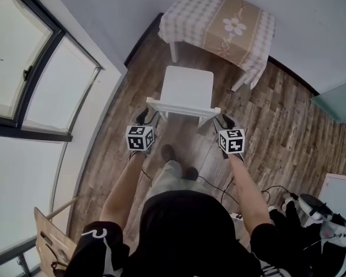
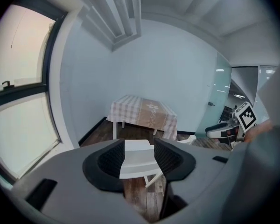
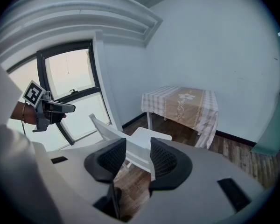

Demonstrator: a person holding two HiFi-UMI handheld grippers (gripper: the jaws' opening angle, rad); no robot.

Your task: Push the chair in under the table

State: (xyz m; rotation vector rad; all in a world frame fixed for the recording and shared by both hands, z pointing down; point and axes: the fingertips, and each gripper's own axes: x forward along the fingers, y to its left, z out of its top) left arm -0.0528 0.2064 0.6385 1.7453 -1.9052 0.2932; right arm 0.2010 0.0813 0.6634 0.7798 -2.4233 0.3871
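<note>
**Two grippers close on the chair back, chair not yet under the table**

Seen from overhead, a person in a dark top stands on the wood-plank floor point(image 1: 277, 126), two dark shoes point(image 1: 168, 153) showing below the arms. Each hand carries one gripper, and each gripper bears one cube of black-and-white square markers point(image 1: 140, 137), which carry patterns and no letters.

The left gripper point(image 1: 143, 118) sits just behind the left end of the chair's top rail and the right gripper point(image 1: 226, 120) just behind the right end. In the left gripper view the claw point(image 2: 136, 160) stands wide. The white chair point(image 2: 139, 148) fills the gap, and neither pad presses on it. In the right gripper view the claw point(image 3: 137, 160) is likewise spread wide, and the slanting back rail point(image 3: 112, 133) crosses between the pads unclamped.

The single white chair point(image 1: 187, 88) stands on the floor with its back to the person and its seat front toward the table. It is close to the table but still outside it, with a strip of floor between them.

Beyond it is the one table point(image 1: 174, 52), with two white legs visible. It is draped in a checked cloth point(image 1: 184, 19), and a beige runner point(image 1: 242, 16) printed with one white flower point(image 1: 235, 25) lies across it. Faint lettering beside the flower is too small to read.

A dark-framed window point(image 1: 40, 68) runs along the left wall.
</note>
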